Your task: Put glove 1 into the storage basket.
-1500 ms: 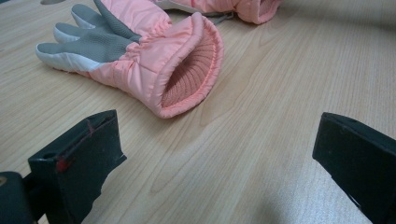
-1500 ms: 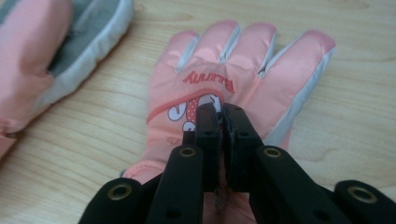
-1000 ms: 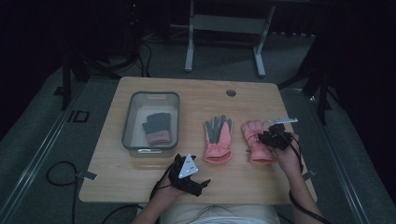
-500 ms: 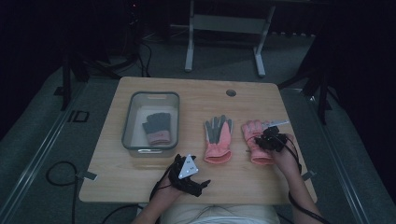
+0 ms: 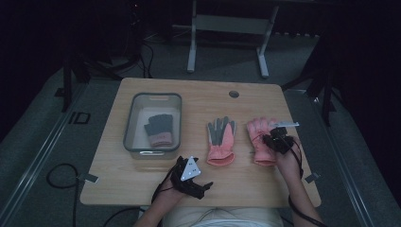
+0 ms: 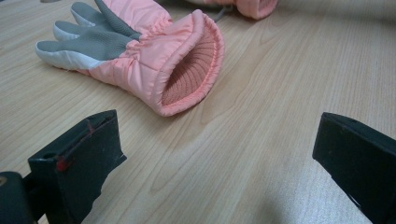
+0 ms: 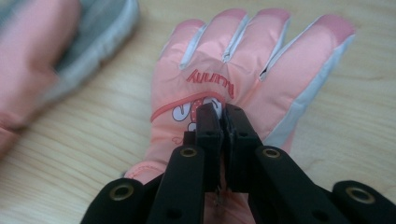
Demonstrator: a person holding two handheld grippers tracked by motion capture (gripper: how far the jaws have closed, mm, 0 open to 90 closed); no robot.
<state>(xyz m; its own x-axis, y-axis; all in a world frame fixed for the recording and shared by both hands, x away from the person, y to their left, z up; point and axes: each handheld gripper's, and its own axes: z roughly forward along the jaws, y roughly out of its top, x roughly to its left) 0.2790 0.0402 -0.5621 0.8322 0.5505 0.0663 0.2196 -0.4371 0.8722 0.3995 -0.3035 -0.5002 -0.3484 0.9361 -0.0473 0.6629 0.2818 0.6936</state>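
Your right tool [image 7: 223, 114], jaws just closing, pinches the back fabric of the right pink glove [image 7: 243, 70] lying on the bench [image 5: 246, 179]; left tool [image 6: 210, 154] stays spread; thin pinch may slip when lifting.

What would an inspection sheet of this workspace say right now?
Surface: wooden table, a round hole near its far edge.
Job's things: right glove back up; left glove palm up; bin holding a dark glove.
Clutter: nothing seen.
Grippers: right gripper just closed, pinching the right glove's back; left gripper open, holding nothing.
Cables: one trails from each gripper; more on the floor.
Surroundings: dark room, metal stand beyond.
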